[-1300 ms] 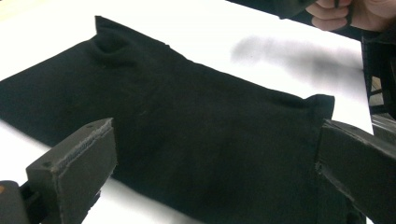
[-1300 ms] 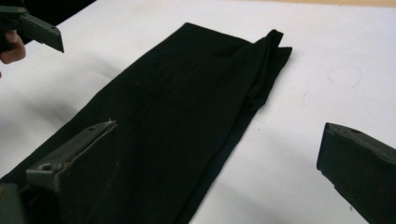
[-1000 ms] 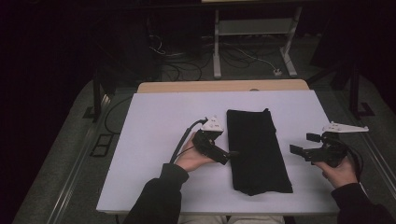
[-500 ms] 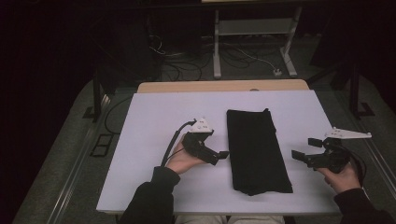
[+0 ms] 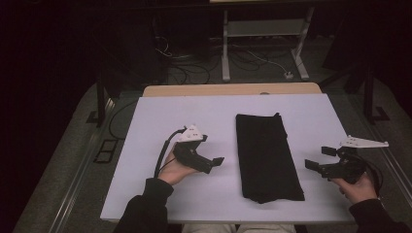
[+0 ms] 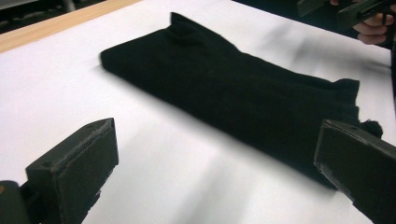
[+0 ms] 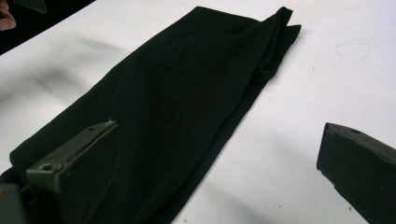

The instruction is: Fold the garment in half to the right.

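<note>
Long black folded cloth strip (image 5: 267, 158) lies flat on the white tabletop (image 5: 194, 111), running near-to-far, roughly centred. Everything below is referenced to that cloth.

Left gripper (image 5: 217, 161): just off the cloth's left long edge, near its lower half, not touching. Jaws spread wide, nothing between them; the left gripper view shows bare table in the gap and the cloth ahead.

Right gripper (image 5: 320, 158): well off the cloth's right long edge, out by the table's right side. Also wide open and empty. The right gripper view looks along the cloth toward its far end, where a small bunched corner (image 7: 280, 18) sticks up.

Judgement: this reads as the approach to a two-handed grab, probably for another fold or to lift it off.

How I'd do it:
- Bring both grippers to matching spots, e.g. the two near corners, so the cloth lifts square.
- Come in low, lower jaw sliding on the table under the edge. It's folded, so catch all layers or it peels open.
- Close fully before lifting, both sides together.
- Right side has farther to travel; don't let the left clamp first and drag the cloth.
- Near end looks slightly uneven in the high view, so check the grip there.
</note>
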`<state>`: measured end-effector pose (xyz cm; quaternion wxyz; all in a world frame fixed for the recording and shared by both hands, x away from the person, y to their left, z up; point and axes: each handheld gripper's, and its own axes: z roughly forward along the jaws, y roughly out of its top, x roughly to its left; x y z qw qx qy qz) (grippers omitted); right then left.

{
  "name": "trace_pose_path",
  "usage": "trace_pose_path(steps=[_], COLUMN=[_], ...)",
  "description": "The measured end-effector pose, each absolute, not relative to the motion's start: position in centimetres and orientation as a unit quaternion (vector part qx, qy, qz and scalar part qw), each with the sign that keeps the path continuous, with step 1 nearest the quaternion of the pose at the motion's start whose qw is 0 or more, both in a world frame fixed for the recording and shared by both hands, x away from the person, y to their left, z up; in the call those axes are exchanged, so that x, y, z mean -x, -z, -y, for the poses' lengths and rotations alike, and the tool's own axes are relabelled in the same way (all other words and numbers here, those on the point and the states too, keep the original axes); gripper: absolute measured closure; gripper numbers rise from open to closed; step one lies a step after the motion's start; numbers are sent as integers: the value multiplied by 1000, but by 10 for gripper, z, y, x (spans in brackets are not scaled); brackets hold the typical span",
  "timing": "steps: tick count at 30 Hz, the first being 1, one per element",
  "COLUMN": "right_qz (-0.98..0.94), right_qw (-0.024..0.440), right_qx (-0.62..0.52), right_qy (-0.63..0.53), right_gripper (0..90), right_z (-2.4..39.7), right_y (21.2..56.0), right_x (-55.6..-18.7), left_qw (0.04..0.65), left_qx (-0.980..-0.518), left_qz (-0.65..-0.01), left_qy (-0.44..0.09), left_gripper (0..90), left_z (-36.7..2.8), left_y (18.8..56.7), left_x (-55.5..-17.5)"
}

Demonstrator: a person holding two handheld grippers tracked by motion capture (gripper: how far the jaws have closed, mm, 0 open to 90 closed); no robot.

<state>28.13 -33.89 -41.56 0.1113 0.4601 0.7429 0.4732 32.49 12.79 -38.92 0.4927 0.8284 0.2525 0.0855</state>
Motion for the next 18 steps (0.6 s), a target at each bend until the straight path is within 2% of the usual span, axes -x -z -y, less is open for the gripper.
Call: trace_pose_path(steps=[18], right_qz=[-746], right_qw=[108], right_qx=[-458], right_qy=[-471], right_gripper=[0], right_z=[339], right_y=[418], right_x=[-280], left_qw=[503], left_qx=[-805], left_qz=[-293], left_qy=[-111], left_gripper=[0], left_z=[-193], left_y=[396], left_x=[-309])
